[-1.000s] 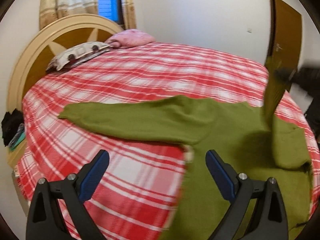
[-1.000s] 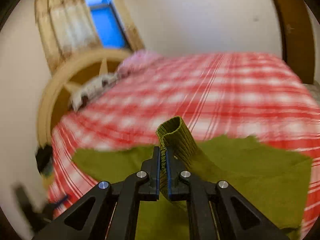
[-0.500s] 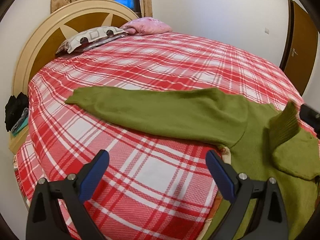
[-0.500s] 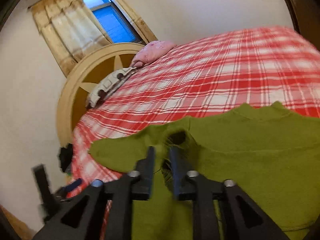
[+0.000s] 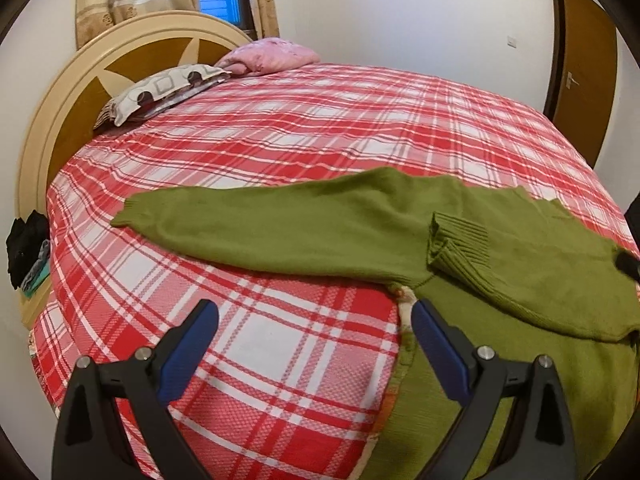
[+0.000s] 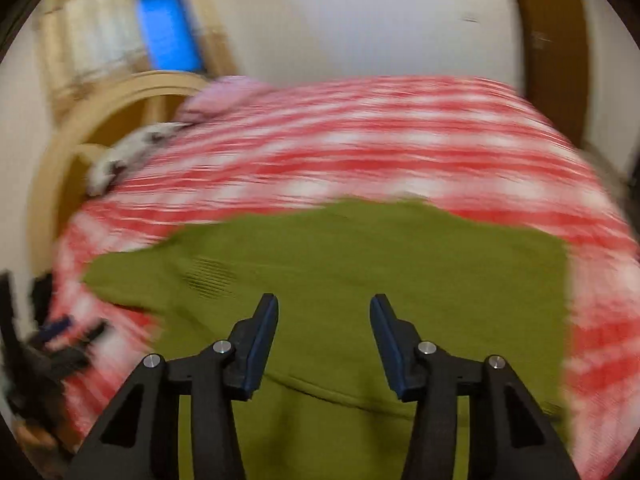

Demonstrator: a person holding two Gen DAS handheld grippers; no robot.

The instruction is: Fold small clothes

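Observation:
An olive-green knit sweater lies flat on the red-and-white checked bedspread. Its one sleeve stretches out to the left. The other sleeve is folded across the body, its ribbed cuff resting near the armpit. My left gripper hovers open over the bedspread beside the sweater's left edge, nothing between its fingers. In the blurred right wrist view the sweater fills the foreground; my right gripper is above it, jaws opening, nothing between them, the cuff lying off to its left.
Two pillows, a patterned one and a pink one, lie at the curved wooden headboard. Dark clothes are piled at the bed's left side. A brown door stands at the right.
My right gripper let go of the cuff, which now lies folded across the sweater's body, and pulled back to the right. My left gripper shifted slightly lower and stayed open.

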